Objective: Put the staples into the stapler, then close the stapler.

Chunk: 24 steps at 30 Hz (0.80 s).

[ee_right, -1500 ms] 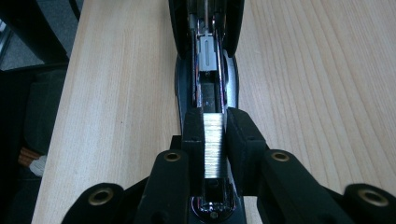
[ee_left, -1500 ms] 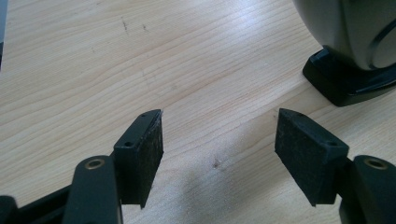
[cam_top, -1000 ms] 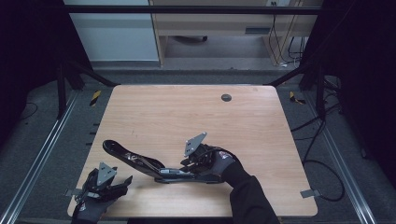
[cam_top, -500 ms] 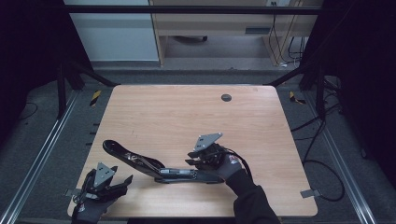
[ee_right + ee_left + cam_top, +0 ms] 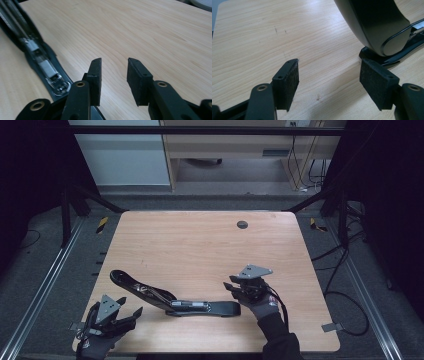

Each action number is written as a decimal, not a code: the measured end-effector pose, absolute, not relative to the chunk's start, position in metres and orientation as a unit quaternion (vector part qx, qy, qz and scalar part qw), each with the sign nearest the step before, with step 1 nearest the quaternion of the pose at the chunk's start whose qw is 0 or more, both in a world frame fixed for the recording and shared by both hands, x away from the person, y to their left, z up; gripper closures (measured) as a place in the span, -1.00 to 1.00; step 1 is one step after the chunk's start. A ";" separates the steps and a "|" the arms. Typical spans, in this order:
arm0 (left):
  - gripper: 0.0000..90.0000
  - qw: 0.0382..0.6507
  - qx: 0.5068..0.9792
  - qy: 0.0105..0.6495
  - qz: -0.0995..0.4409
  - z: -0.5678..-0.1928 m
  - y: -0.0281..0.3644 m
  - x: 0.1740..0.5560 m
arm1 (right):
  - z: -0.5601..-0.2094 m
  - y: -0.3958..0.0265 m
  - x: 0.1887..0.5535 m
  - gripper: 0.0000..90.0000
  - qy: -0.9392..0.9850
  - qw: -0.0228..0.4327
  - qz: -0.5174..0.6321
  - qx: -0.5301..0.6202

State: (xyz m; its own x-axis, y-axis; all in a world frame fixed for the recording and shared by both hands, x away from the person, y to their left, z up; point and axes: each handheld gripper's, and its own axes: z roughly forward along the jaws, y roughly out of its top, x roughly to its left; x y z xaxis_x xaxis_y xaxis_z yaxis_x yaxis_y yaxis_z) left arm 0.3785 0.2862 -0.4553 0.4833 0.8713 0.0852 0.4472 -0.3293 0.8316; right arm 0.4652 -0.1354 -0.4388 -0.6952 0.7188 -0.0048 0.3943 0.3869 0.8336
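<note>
black and opened flat, the long-arm stapler (image 5: pixel 172 296) lies on the pale wooden surface (image 5: pixel 200 245) near its front edge, between the two hands. its base stretches toward the right, ending just short of the right claw (image 5: pixel 235 287), while the handle arm angles up and away to the left, its rounded end lifted off the wood. spread like this, the metal staple channel (image 5: pixel 46 67) faces upward, which looks like the point of the layout: the track is exposed for loading or clearing.

the right claw sits just off the base's end with its pads apart and nothing between them; its jaws have just been opening, so i judge it has let go of the base there. in the right gripper view the channel runs past the left pad, close but not pinched.

the left claw (image 5: pixel 131 312) rests at the front left corner, jaws spread wide and empty, aimed at the stapler's handle (image 5: pixel 374 22), whose rounded bulk looms just beyond its right pad (image 5: pixel 375 83), a ready spot to steady it.
</note>
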 end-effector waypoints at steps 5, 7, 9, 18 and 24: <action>-0.32 0.405 0.760 0.431 0.270 -0.451 0.287 0.377 | -0.447 -0.155 0.455 0.39 0.792 0.199 0.438 0.376; -0.32 0.409 0.758 0.432 0.269 -0.450 0.287 0.376 | -0.449 -0.163 0.452 0.39 0.785 0.204 0.435 0.390; -0.33 0.412 0.757 0.431 0.268 -0.449 0.287 0.375 | -0.451 -0.169 0.449 0.39 0.778 0.208 0.438 0.399; -0.35 0.428 0.753 0.422 0.268 -0.442 0.285 0.370 | -0.457 -0.182 0.431 0.37 0.766 0.213 0.441 0.416; -0.35 0.435 0.752 0.415 0.271 -0.437 0.284 0.368 | -0.463 -0.183 0.419 0.38 0.773 0.215 0.433 0.412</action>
State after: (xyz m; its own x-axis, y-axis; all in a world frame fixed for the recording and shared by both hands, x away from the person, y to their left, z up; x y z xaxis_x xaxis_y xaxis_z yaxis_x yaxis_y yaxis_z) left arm 0.3678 0.2835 -0.4374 0.5089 0.8596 0.0469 0.3877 -0.2775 0.8790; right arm 0.4193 -0.1834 -0.4629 -0.5685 0.8223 0.0245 0.4506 0.2863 0.8456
